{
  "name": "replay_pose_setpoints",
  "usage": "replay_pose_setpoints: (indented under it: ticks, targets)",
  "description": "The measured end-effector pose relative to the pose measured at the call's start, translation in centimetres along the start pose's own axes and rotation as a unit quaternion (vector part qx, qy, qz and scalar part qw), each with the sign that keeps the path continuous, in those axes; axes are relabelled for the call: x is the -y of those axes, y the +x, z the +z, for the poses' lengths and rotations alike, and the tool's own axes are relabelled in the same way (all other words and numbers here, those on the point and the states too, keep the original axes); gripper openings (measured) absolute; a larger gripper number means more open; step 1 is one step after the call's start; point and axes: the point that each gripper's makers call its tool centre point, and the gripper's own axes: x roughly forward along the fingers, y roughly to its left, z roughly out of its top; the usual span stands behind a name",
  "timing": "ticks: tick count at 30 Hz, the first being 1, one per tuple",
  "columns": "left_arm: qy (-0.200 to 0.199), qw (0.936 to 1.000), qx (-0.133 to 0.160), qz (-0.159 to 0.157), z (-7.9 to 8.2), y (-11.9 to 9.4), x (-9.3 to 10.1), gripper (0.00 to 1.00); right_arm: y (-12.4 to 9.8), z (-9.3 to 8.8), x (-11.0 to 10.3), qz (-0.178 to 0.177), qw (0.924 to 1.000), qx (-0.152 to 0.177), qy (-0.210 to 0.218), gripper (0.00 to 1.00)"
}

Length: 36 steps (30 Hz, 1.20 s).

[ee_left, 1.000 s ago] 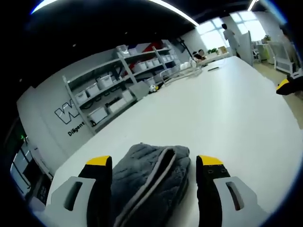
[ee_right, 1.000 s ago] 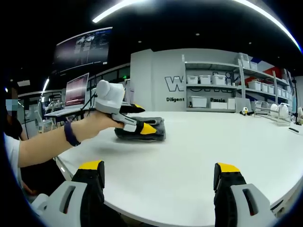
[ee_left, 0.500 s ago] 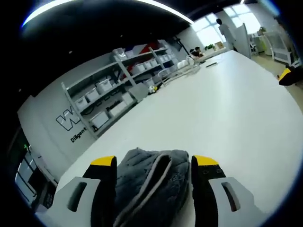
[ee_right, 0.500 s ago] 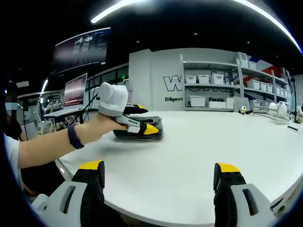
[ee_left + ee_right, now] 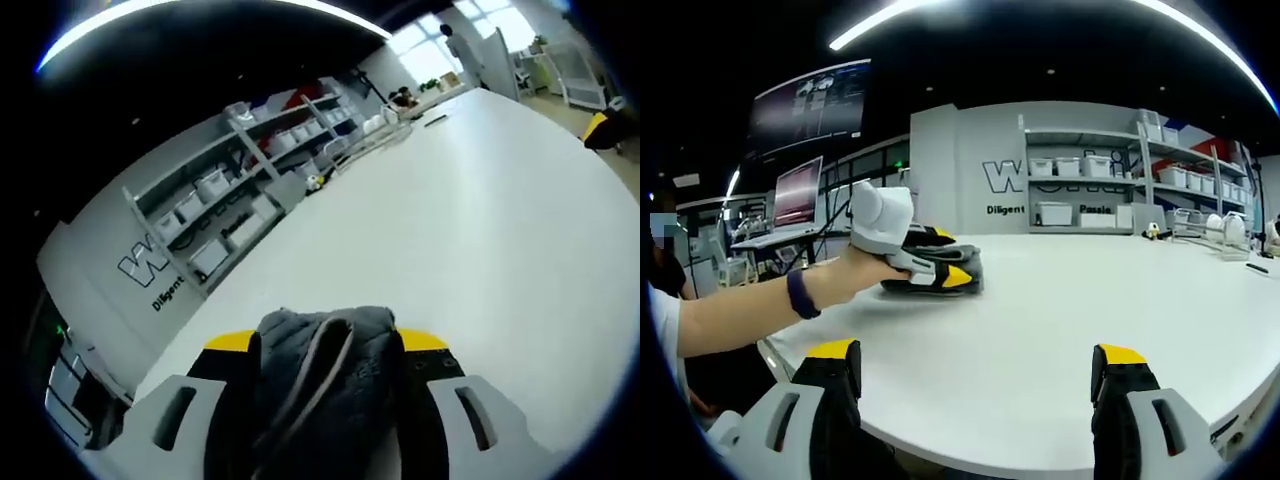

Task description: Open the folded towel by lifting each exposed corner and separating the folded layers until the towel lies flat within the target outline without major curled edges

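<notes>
Left gripper (image 5: 325, 345) is clamping your folded towel (image 5: 325, 375) on the desk (image 5: 470, 220); right gripper (image 5: 975, 365) is hanging with jaws apart, well away. Nothing is unfolded yet, so every layer is waiting.

towel (image 5: 325, 385): near end cut off at 6 o'clock, sides hidden behind left tongs (image 5: 325, 345) | towel (image 5: 958, 268): mostly hidden by left tongs (image 5: 940, 262) and hand (image 5: 855, 275) | wall lettering (image 5: 1015, 178): cut by shelving
</notes>
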Motion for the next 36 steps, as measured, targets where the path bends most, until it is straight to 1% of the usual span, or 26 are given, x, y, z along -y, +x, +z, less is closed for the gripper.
replay_pose_setpoints:
  ticks: [7,23,27,32,36]
  targets:
    - [0.02,0.9997,0.004,-0.017,0.2,0.2,0.8,0.37,0.0,0.0,0.0,0.0,1.0,0.0,0.001,0.97]
    - [0.018,0.9992,0.006,-0.035,-0.1,0.4,1.1,0.26,-0.1,0.0,0.0,0.0,1.0,0.001,0.002,0.97]
    - [0.003,0.9989,0.01,-0.045,-0.3,0.5,1.2,0.2,-0.2,0.0,0.0,-0.001,1.0,0.002,0.002,0.97]
    - [-0.019,0.9984,0.019,-0.05,-0.2,0.6,0.9,0.13,-0.2,0.0,0.1,-0.001,1.0,0.002,0.002,0.97]
    - [-0.04,0.9974,0.025,-0.055,-0.4,0.7,0.7,0.1,-0.2,0.0,0.0,0.0,1.0,0.002,0.002,0.97]
